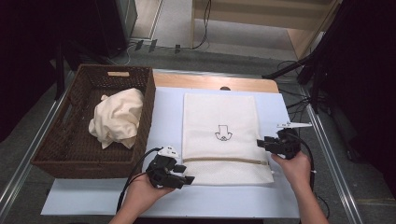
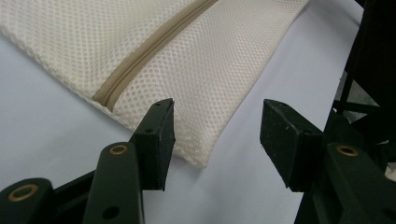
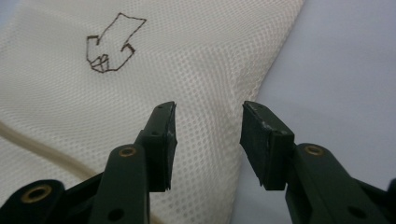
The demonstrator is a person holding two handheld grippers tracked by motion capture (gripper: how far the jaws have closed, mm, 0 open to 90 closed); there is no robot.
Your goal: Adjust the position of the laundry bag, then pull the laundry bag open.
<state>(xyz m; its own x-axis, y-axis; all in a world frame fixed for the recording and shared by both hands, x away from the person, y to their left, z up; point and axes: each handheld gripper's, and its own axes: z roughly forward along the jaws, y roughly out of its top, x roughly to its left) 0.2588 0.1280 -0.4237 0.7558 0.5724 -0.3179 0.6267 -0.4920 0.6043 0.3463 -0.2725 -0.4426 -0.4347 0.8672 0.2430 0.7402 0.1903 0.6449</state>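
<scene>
Overhead, basket (image 1: 70,140) beside mesh bag (image 1: 219,135); close-up, left gripper (image 2: 217,135) and right gripper (image 3: 208,140) released, seemingly empty.

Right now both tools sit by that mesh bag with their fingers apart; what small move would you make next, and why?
Probably ease the left gripper forward to the zipper end and pinch there. The mesh laundry bag lies flat and zipped shut on the table, both grippers' fingers stand open with nothing held, and the cream cloth waits in the wicker basket, so opening the bag seems first.
</scene>
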